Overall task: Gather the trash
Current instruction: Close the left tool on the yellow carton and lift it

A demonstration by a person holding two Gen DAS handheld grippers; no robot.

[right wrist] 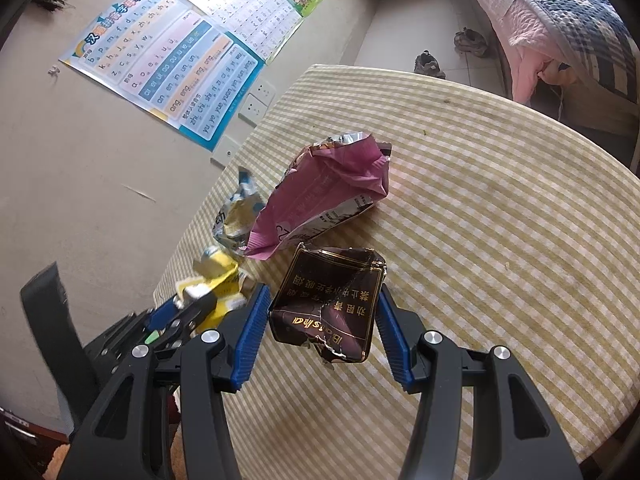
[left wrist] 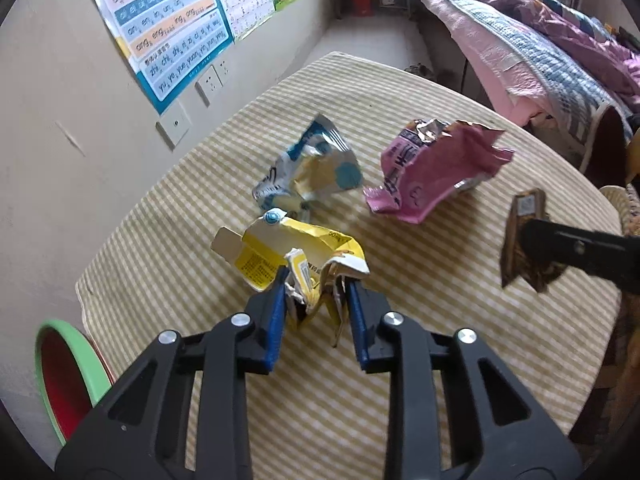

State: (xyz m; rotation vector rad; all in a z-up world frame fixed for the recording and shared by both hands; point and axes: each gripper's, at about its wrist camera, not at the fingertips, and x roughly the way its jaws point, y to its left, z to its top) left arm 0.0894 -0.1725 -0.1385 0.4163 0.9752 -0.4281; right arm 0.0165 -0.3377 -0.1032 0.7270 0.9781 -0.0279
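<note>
My left gripper (left wrist: pixel 316 284) is shut on a crumpled yellow carton (left wrist: pixel 288 252) and holds it above the striped tablecloth (left wrist: pixel 400 380). My right gripper (right wrist: pixel 322 292) is shut on a torn dark brown cigarette pack (right wrist: pixel 328 300); in the left wrist view the pack (left wrist: pixel 520 240) hangs at the right. A blue and yellow foil wrapper (left wrist: pixel 308 168) and a pink snack bag (left wrist: pixel 432 168) lie on the table beyond both grippers. In the right wrist view the pink bag (right wrist: pixel 324 196) lies just past the pack, the foil wrapper (right wrist: pixel 236 216) to its left, and the yellow carton (right wrist: pixel 216 284) at the left.
A red bin with a green rim (left wrist: pixel 68 372) stands below the table's left edge, by the wall. Posters (right wrist: pixel 168 60) and wall sockets (right wrist: pixel 256 104) are on the wall. A bed with quilts (left wrist: pixel 540 48) stands at the far right. Shoes (right wrist: pixel 428 64) lie on the floor.
</note>
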